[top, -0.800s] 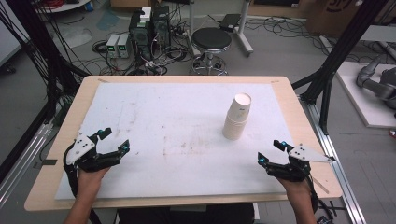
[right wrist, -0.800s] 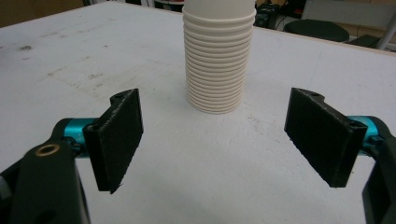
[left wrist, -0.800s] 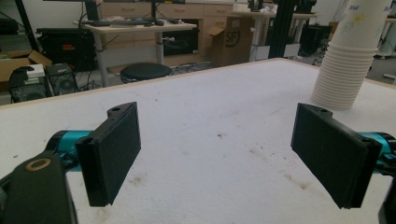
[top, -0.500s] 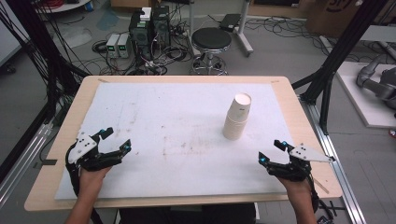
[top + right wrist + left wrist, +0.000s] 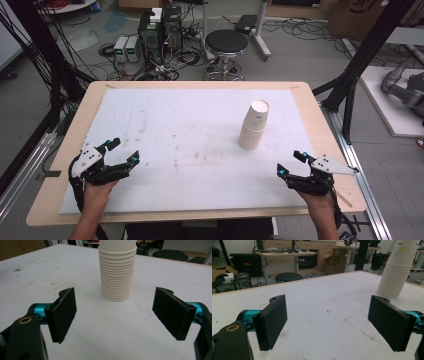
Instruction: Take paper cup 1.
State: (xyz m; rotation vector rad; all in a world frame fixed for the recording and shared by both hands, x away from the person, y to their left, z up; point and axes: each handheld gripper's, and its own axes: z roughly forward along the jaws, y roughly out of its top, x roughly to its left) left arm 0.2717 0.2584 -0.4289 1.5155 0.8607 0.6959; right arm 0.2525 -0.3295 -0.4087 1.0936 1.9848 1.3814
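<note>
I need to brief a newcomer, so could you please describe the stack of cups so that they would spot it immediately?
Look at the white mat covering the wooden table. On its right half, ahead of the right gripper, stands the stack of paper cups, mouths down. It is the one upright, ribbed, cream-white column standing on the mat.

left claw (image 5: 123,151): black, teal joints, grey plate | right claw (image 5: 290,163): same

cardboard box (image 5: 333,260) | dark print, looks like "sf", partly hidden | other markings too blurred to read

Cup stack (image 5: 117,270) top, cropped out
</note>
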